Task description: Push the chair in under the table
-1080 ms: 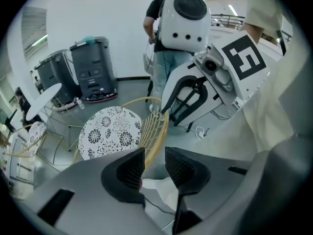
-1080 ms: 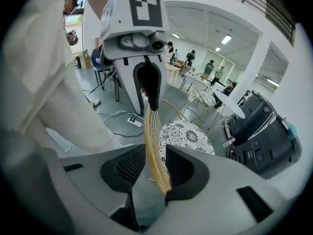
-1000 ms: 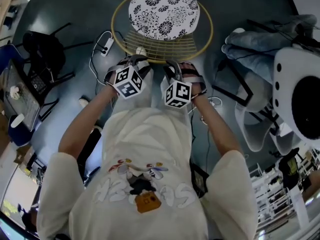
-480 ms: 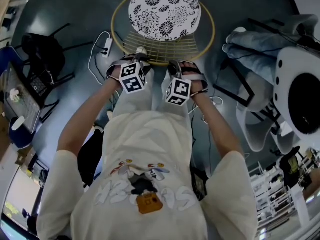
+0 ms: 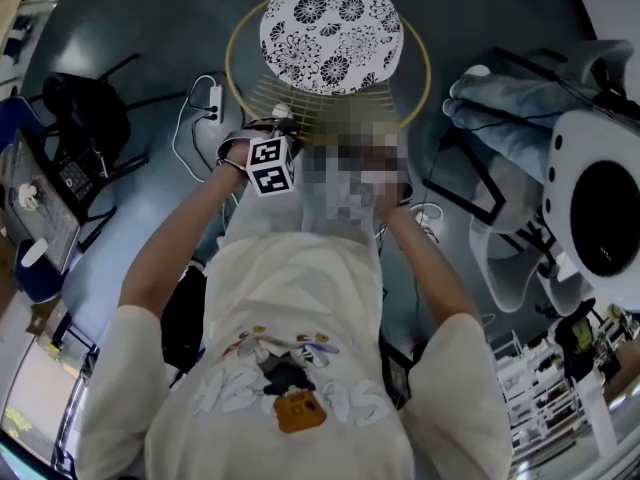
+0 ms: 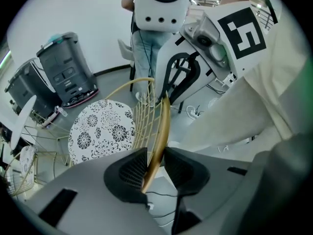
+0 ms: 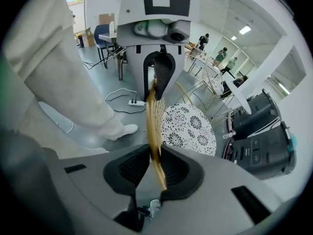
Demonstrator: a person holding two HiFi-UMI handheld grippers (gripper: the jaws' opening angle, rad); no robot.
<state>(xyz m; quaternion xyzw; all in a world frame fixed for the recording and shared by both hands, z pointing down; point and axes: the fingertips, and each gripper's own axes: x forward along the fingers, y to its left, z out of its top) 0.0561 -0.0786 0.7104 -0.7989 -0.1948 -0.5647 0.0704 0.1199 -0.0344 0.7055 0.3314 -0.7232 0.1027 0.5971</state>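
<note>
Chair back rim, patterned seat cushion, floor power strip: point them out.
chair back rim (image 6: 164, 126), left gripper view, on the gold tube.
patterned seat cushion (image 5: 332, 33), head view, centre of its top.
power strip (image 7: 136, 102), right gripper view, on its white body.

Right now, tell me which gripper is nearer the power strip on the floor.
Left. Both grippers' jaws are closing around the chair rim: the left gripper near the power strip, the right gripper farther along.
</note>
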